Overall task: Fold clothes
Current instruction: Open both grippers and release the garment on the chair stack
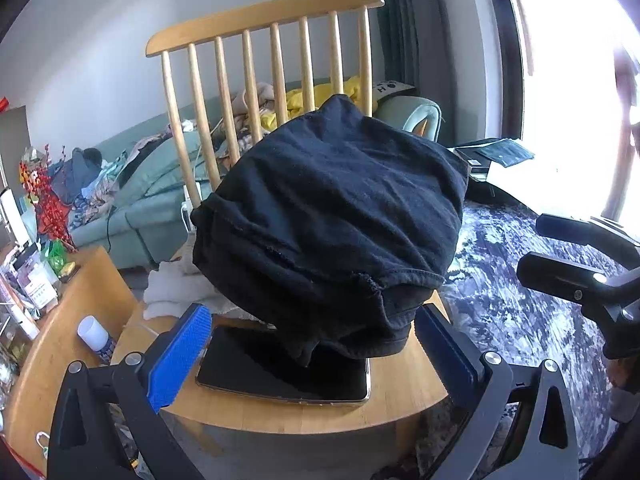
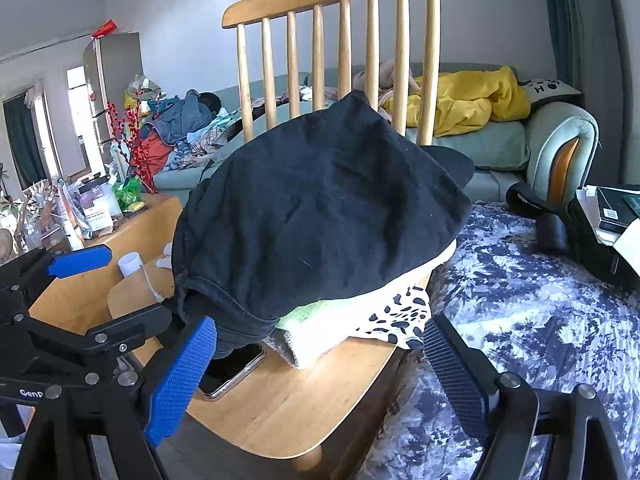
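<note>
A folded black garment lies on top of a stack on the wooden chair seat. In the right wrist view the black garment rests on a folded white and green cloth and a black-spotted white cloth. My left gripper is open and empty just in front of the stack. My right gripper is open and empty in front of the stack. The left gripper also shows at the left of the right wrist view.
A phone lies on the seat under the front of the stack. The chair back rises behind. A blue-patterned bed cover lies to the right. A wooden cabinet with clutter stands left. A sofa with clothes is behind.
</note>
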The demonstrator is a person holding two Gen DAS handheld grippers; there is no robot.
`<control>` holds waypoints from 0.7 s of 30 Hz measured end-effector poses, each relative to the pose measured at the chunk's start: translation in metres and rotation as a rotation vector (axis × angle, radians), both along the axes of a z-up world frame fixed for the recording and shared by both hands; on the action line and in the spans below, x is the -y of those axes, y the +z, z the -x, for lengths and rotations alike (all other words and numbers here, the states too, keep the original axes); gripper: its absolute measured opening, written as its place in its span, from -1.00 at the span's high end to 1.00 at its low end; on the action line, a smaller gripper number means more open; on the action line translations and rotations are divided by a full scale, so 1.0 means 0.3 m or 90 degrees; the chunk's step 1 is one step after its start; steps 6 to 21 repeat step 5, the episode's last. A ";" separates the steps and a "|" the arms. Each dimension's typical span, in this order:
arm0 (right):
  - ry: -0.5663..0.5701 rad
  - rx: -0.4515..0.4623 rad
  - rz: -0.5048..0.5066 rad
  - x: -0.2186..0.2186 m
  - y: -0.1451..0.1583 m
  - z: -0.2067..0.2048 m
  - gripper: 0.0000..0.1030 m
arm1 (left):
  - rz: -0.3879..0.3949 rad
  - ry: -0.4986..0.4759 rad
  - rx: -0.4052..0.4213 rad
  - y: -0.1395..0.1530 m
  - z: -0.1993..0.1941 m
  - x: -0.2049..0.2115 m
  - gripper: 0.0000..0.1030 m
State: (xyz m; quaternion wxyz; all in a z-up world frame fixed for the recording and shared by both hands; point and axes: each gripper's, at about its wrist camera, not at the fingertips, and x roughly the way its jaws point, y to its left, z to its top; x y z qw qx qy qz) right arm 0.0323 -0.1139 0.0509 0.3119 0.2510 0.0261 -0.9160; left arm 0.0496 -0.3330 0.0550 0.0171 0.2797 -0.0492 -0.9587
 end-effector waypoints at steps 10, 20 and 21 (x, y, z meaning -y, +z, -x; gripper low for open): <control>0.002 0.005 0.002 0.001 -0.003 0.001 -0.70 | 0.003 -0.003 0.005 0.001 0.001 0.000 -1.00; 0.002 0.005 0.002 0.001 -0.003 0.001 -0.70 | 0.003 -0.003 0.005 0.001 0.001 0.000 -1.00; 0.002 0.005 0.002 0.001 -0.003 0.001 -0.70 | 0.003 -0.003 0.005 0.001 0.001 0.000 -1.00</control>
